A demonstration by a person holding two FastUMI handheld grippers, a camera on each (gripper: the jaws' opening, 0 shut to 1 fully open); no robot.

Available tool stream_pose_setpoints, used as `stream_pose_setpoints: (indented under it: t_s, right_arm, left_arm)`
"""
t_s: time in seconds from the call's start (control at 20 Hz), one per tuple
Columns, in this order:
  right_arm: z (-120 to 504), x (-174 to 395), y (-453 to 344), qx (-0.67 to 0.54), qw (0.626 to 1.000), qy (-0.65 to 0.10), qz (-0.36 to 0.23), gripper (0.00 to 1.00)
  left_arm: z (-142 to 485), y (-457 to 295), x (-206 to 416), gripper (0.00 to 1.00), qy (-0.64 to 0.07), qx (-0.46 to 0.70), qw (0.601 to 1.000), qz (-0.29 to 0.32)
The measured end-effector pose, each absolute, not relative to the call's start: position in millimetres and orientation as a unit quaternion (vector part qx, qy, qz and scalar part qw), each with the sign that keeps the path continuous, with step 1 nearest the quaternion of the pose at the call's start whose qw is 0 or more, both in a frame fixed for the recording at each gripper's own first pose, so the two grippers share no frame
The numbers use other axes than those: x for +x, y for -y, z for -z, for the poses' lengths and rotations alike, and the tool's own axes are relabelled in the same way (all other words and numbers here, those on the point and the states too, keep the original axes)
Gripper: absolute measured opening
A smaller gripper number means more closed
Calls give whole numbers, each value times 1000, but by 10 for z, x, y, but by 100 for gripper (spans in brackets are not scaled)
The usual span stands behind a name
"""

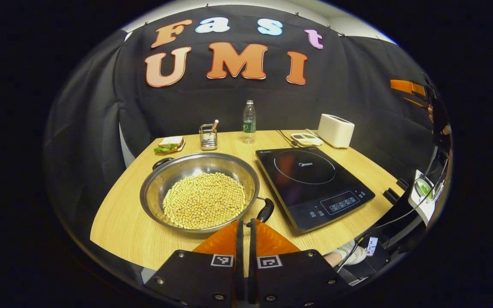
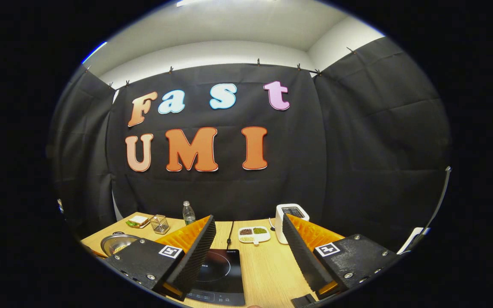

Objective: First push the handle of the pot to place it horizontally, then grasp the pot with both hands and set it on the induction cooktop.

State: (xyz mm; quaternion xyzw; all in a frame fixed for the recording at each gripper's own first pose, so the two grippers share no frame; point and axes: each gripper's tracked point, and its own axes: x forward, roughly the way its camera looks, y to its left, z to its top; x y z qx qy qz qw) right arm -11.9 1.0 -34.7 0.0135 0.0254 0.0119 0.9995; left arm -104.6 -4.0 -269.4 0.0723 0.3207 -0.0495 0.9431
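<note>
While left tongs [image 1: 245, 224] sit closed and right tongs [image 2: 248, 248] gape, the bean-filled steel pot [image 1: 199, 192] rests.

Light falls from overhead, bright on the pale ceiling [image 2: 229, 30] in the right gripper view and even on the tabletop [image 1: 122, 226], while the black cloth walls stay dim. The cooktop [image 1: 310, 184] glass carries a soft reddish reflection, the pot [image 1: 173, 171] wall shows mild glare, and shadows under things are faint. Both views are sharp in the middle, but the fisheye bends the tabletop edge and darkens the rim.
</note>
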Motion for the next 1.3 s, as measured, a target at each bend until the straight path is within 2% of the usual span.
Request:
stream_pose_setpoints:
  t_s: [0.6,0.75,0.8,1.0,1.05,1.1,1.2,1.25,1.3]
  right_arm:
    - [477,-96,24,10,999,-37,-11,97]
    - [527,-84,25,11,999,-42,-10,97]
    - [554,-69,31,11,999,-46,-11,97]
    - [640,-42,39,16,998,-60,-15,97]
    - [644,-36,55,17,998,-61,-13,100]
    - [659,-32,65,19,998,-61,-11,97]
    - [667,-6,108,23,998,-61,-8,100]
    - [663,-6,134,25,998,-60,-5,97]
    - [660,12,157,26,998,-59,-3,100]
  left_arm:
    - [3284,-30,-1131,5,-394,46,917,46]
    - [3360,-56,-1070,5,-402,46,913,43]
    - [3379,-50,-1051,8,-404,43,913,43]
    - [3343,-59,-941,6,-401,45,914,42]
    - [3318,-61,-903,5,-399,50,915,43]
    - [3314,-57,-874,5,-399,54,914,45]
    - [3317,-32,-867,5,-403,61,912,48]
    - [3316,-26,-853,5,-403,65,911,49]
    - [3323,-13,-844,5,-403,69,911,50]
